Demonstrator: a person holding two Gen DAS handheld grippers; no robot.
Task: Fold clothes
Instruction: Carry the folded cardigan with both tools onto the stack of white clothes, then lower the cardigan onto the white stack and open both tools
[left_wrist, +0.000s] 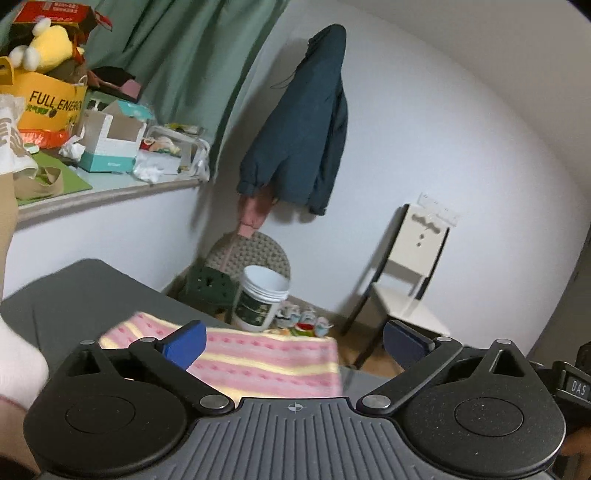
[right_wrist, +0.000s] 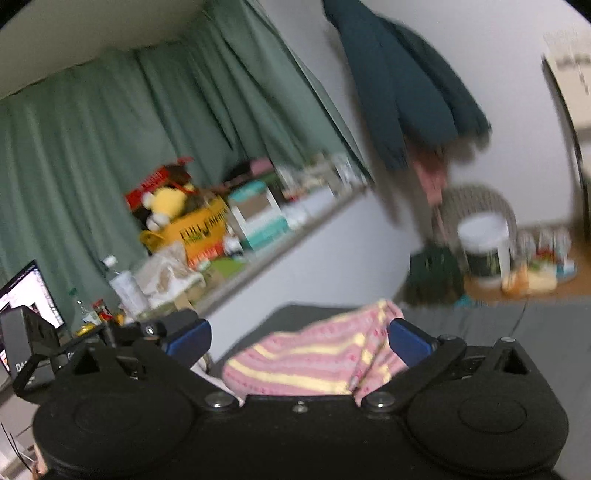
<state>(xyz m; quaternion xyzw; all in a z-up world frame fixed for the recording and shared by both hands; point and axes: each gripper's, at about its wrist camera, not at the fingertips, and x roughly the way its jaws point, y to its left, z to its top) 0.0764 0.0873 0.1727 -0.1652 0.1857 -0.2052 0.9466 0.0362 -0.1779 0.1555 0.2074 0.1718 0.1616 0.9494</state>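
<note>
Your left gripper (left_wrist: 295, 345) and right gripper (right_wrist: 299, 341) are both spread, empty. The striped garment (left_wrist: 266, 360) appears partly folded on the table (left_wrist: 85, 291); finishing folds remain.

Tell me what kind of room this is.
Probably a lived-in bedroom or small home room: green curtains, a jacket hanging on the wall, and a cluttered ledge beside the grey table.
</note>
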